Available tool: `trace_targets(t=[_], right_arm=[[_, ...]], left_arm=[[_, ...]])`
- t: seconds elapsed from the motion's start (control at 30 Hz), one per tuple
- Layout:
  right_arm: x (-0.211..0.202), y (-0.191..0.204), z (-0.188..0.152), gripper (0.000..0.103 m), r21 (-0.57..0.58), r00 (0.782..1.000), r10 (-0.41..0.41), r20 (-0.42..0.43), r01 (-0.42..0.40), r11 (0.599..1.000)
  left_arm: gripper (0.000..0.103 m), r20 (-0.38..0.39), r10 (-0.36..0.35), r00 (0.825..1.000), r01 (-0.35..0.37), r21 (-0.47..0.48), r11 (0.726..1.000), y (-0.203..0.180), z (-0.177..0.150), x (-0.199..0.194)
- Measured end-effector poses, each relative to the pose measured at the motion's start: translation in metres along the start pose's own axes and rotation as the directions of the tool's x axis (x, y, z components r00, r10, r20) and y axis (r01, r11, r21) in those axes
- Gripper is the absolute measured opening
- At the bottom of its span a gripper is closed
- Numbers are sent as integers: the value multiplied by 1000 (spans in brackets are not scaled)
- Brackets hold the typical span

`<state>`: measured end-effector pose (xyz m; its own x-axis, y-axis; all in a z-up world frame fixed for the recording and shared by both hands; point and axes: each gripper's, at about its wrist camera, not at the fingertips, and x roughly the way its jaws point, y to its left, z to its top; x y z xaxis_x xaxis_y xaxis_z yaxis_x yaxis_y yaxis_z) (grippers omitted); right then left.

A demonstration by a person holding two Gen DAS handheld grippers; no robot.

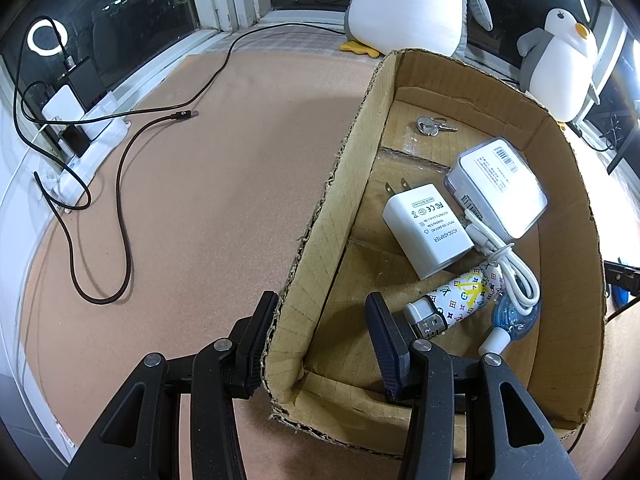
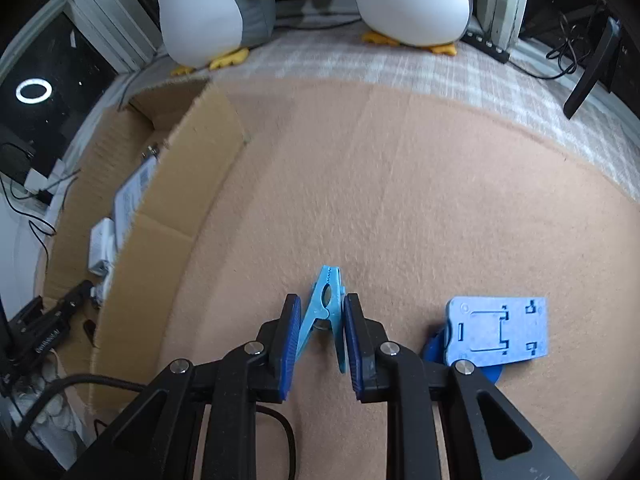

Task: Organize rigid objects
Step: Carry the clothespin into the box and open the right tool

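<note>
A cardboard box (image 1: 332, 184) holds a white AC adapter (image 1: 428, 228), a white case (image 1: 496, 188), a coiled white cable (image 1: 508, 264), a patterned lighter (image 1: 452, 304), a blue bulb-shaped item (image 1: 512, 316) and keys (image 1: 432, 125). My left gripper (image 1: 320, 340) is open, straddling the box's left wall near its corner. In the right wrist view, my right gripper (image 2: 322, 334) is shut on a light blue clothespin (image 2: 326, 304) over the tan mat. The box (image 2: 160, 232) shows at left there.
A blue plastic stand (image 2: 496, 330) lies on the mat right of my right gripper. Two plush penguins (image 1: 412, 4) (image 1: 560, 68) sit at the back by the window. A dark cable (image 1: 124, 200) loops on the mat at left, near a power strip (image 1: 80, 152).
</note>
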<state>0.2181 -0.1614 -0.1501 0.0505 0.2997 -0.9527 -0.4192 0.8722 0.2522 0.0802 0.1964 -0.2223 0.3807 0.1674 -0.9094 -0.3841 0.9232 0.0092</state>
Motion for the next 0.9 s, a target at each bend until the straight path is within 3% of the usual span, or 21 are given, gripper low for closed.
trace_targets(t=[0.23,0.43,0.9], right_arm=[[-34,17,20,20,-36,994,44,99,-40,999],[-45,53,41,20,-96,984,112,135,-100,990],[-5,129,88,20,-215,986,116,118,-89,973]], left_arm=[[49,-1,-1,1000,1,-1,1000,0,0,0],[49,-1,-1,1000,1,-2,1000,0,0,0],[49,-1,0,1000,0,-1,1000,0,0,0]])
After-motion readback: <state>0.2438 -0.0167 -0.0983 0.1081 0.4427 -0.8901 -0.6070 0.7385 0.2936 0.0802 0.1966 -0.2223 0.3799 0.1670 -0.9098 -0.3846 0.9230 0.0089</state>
